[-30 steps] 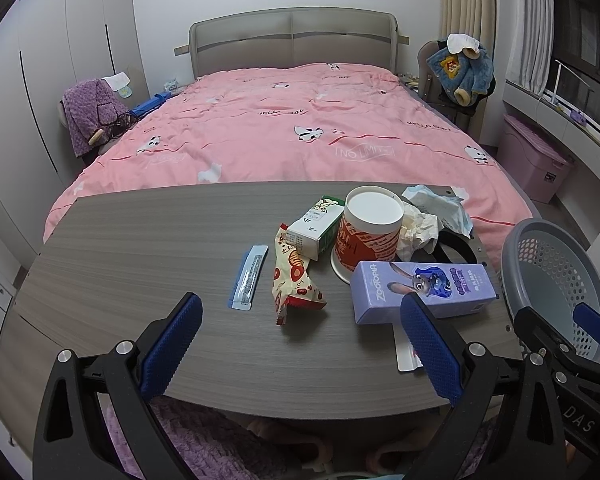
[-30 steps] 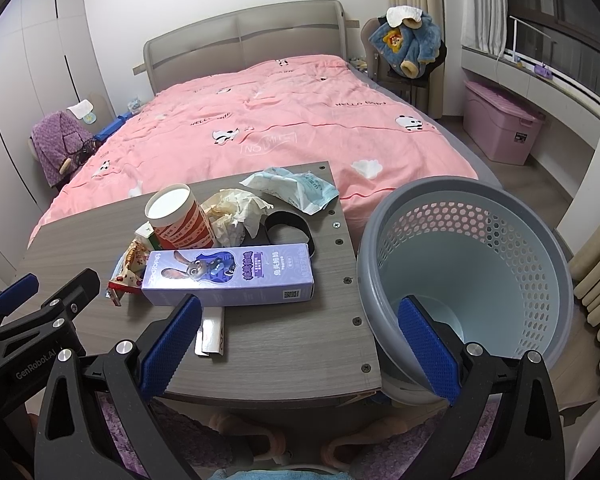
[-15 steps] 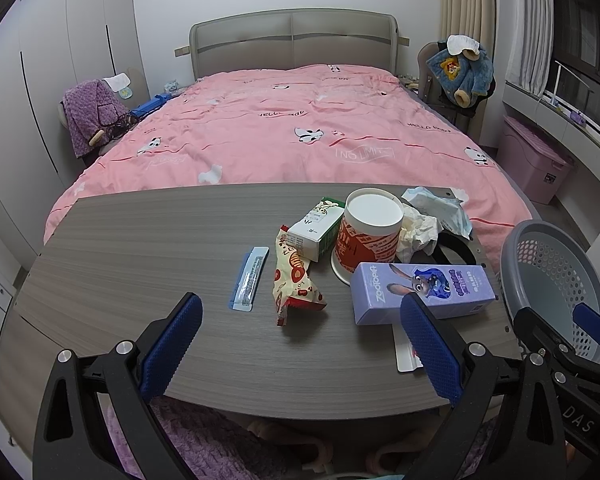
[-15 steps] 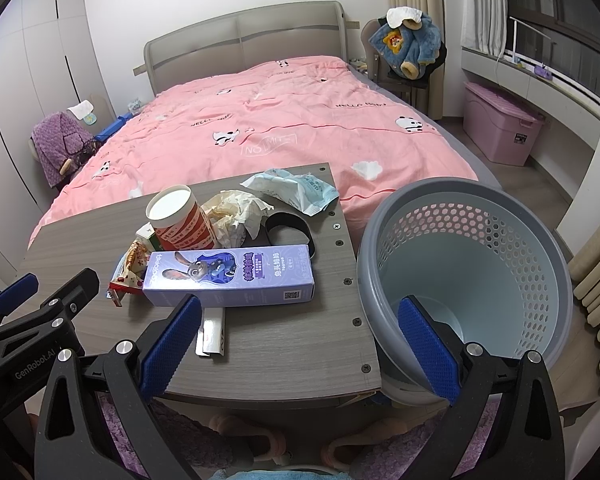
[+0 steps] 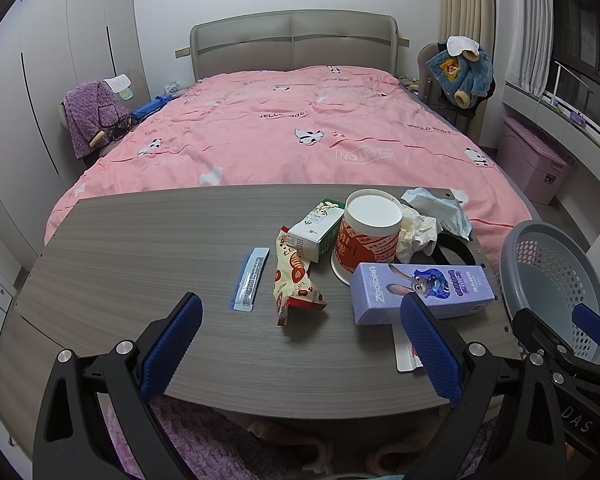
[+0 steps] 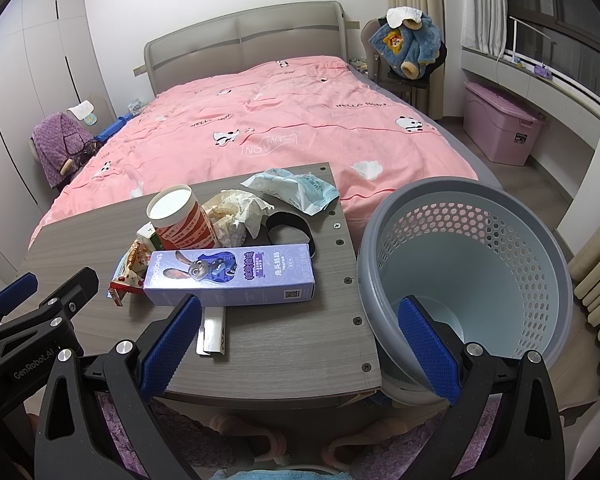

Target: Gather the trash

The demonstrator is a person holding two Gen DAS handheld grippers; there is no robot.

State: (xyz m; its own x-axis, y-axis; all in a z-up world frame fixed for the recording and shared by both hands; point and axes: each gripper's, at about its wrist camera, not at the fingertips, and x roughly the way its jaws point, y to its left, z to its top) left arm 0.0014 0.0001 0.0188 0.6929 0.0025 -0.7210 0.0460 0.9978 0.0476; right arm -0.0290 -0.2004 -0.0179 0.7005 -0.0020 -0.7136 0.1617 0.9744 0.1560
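Trash lies on the right half of a grey wooden table [image 5: 140, 248]: a purple Zootopia box [image 5: 420, 292] [image 6: 232, 274], a red-and-white paper cup [image 5: 370, 232] [image 6: 182, 218], a small milk carton [image 5: 316, 230], a snack wrapper [image 5: 296, 280], a blue sachet [image 5: 252, 278], crumpled tissue [image 6: 236, 212] and a pale blue wipes pack [image 6: 296, 188]. A grey perforated bin [image 6: 464, 264] [image 5: 552, 276] stands off the table's right edge. My left gripper [image 5: 300, 344] is open and empty over the near table edge. My right gripper [image 6: 300, 344] is open and empty, between table corner and bin.
A bed with a pink duvet [image 5: 300, 144] lies beyond the table. A pink storage box [image 6: 500, 128] stands by the window wall at right. A chair with a blue jacket [image 6: 408, 48] is beside the headboard. A flat white wrapper [image 6: 212, 330] lies near the purple box.
Both grippers have eased slightly towards the table; the objects look a little nearer. Nothing on the table has moved, and both jaws stay open.
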